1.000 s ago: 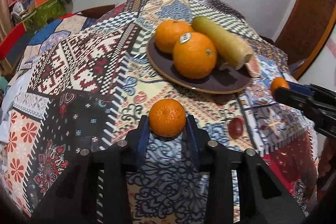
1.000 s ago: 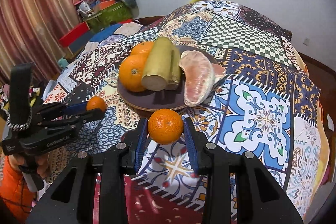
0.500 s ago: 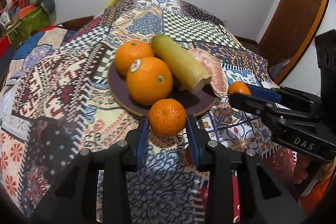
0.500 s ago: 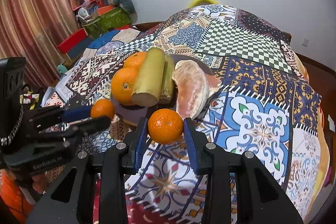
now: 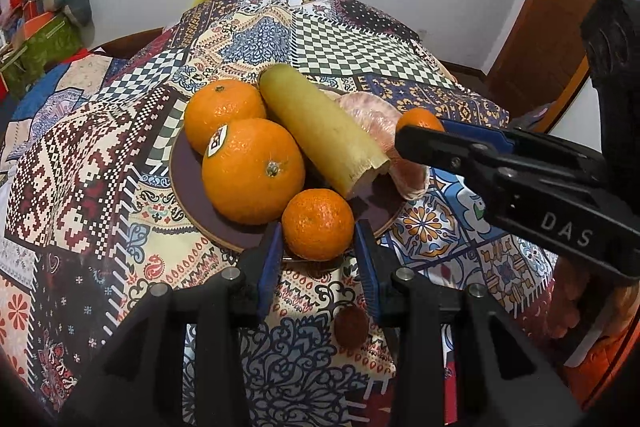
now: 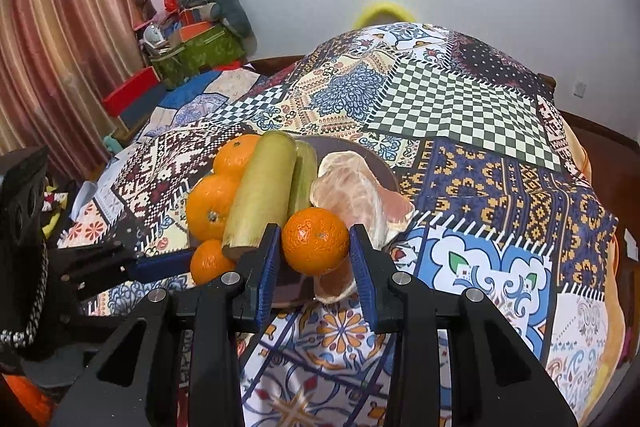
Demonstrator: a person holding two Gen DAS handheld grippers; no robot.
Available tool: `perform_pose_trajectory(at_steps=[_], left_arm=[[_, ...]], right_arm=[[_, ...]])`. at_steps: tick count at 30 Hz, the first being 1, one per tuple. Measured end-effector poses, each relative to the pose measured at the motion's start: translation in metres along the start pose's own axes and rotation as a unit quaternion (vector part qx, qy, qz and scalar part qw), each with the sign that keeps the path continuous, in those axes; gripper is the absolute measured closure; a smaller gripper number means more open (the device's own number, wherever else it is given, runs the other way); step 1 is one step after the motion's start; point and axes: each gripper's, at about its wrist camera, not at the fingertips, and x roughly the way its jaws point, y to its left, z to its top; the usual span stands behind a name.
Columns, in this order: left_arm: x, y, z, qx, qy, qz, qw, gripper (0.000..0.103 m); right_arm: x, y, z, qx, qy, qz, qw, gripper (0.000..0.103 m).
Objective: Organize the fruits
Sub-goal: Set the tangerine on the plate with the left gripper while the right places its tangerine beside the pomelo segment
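Over the plate [image 5: 188,187], both grippers' fingers pinch mandarins; only the left view shows the sticker [image 5: 218,143].

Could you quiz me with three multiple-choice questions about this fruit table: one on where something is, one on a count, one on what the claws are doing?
1. Where do the two large oranges sit?
A) on the plate
B) on the cloth
C) on the floor

2. How many small mandarins are being held?
A) none
B) one
C) two

3. The left gripper is:
A) open and empty
B) shut on a mandarin
C) holding a spoon

Answers: 1 A, both rest on the brown plate. 2 C, the right gripper grips its own mandarin too. 3 B, blue pads flank the fruit.
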Motion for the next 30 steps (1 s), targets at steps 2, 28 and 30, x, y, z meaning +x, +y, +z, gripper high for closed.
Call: perform_pose_trajectory(at_steps=[2, 28, 30], left_arm=[[0.003, 0.001, 0.001, -0.001, 0.000, 0.001, 1.0000, 0.068], [-0.038, -0.001, -0.006, -0.006, -0.023, 0.019, 0.9995, 0.065], [-0.046, -0.001, -0.008, -0.008, -0.027, 0.021, 0.9994, 0.065]], right_arm=[[0.004, -0.001, 0.001, 0.001, 0.003, 0.002, 1.000, 0.071], [-0.028, 0.006, -0.007, -0.015, -0.002, -0.012, 1.000, 0.065], [-0.034, 0.009, -0.010, -0.017, -0.003, -0.013, 1.000, 0.065]])
